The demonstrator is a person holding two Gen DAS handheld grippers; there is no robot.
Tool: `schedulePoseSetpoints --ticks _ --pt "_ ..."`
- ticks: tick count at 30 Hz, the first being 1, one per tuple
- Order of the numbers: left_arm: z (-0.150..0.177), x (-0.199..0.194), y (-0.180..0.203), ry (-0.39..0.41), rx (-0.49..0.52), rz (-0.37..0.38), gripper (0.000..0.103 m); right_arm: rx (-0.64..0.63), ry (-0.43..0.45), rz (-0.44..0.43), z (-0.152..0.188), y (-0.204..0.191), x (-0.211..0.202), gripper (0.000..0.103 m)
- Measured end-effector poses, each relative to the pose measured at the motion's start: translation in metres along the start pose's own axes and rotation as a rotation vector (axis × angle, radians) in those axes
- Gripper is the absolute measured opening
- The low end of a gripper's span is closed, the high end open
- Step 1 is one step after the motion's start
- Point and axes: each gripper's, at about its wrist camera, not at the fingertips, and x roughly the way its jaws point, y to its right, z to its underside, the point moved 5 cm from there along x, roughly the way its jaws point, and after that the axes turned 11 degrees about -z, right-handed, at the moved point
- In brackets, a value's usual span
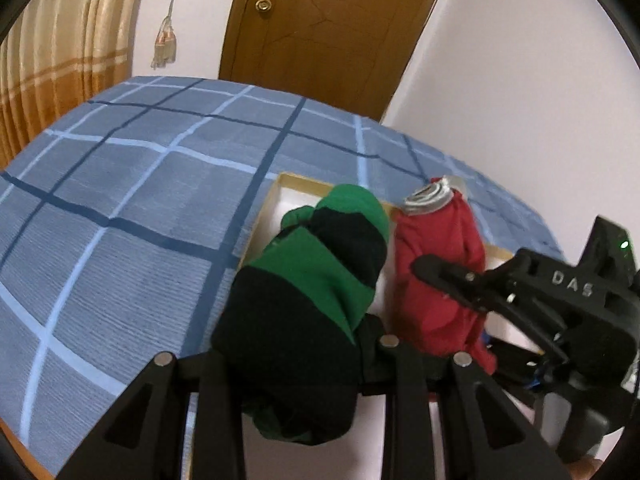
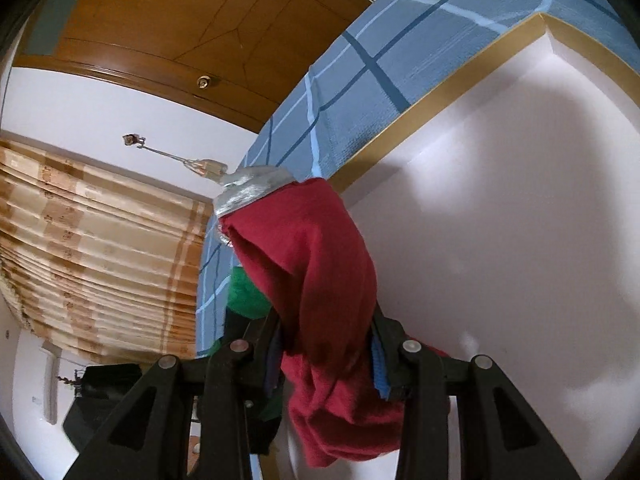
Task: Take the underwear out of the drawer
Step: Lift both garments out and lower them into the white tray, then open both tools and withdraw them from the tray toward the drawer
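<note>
My left gripper (image 1: pixel 304 356) is shut on a rolled green-and-black striped underwear (image 1: pixel 320 280), which sticks forward out of its jaws. To its right, my right gripper (image 1: pixel 444 280) is shut on a rolled red underwear with a grey waistband (image 1: pixel 436 248). In the right wrist view the red underwear (image 2: pixel 316 280) fills the gap of my right gripper (image 2: pixel 326 344), and a bit of the green underwear (image 2: pixel 246 296) peeks out on its left. Both rolls hang above the white drawer with a wooden rim (image 1: pixel 280 184), whose white inside (image 2: pixel 500 200) shows behind the red roll.
A bed with a blue checked sheet (image 1: pixel 140 200) lies beside the drawer. Behind it are a brown wooden door (image 1: pixel 320 32), a white wall (image 1: pixel 500 80) and a striped orange curtain (image 1: pixel 52 64) at the left. A tassel (image 1: pixel 164 44) hangs on the wall.
</note>
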Motion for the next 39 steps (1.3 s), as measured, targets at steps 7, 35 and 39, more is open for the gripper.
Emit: schedulePoseSetpoints --ticks 7,35,39 --pt "0.0 0.005 0.001 -0.036 0.021 -0.053 0.048 -0.03 -0.01 0.039 -0.005 0.001 0.015 0.045" --pt "0.106 -0.106 -0.034 0.111 0.315 -0.066 0.103 -0.46 0.043 0.069 0.12 -0.025 -0.144 0.07" --pt "0.13 -0.102 -0.035 0.078 0.334 -0.07 0.103 -0.473 0.025 0.082 0.138 -0.016 -0.149 0.07"
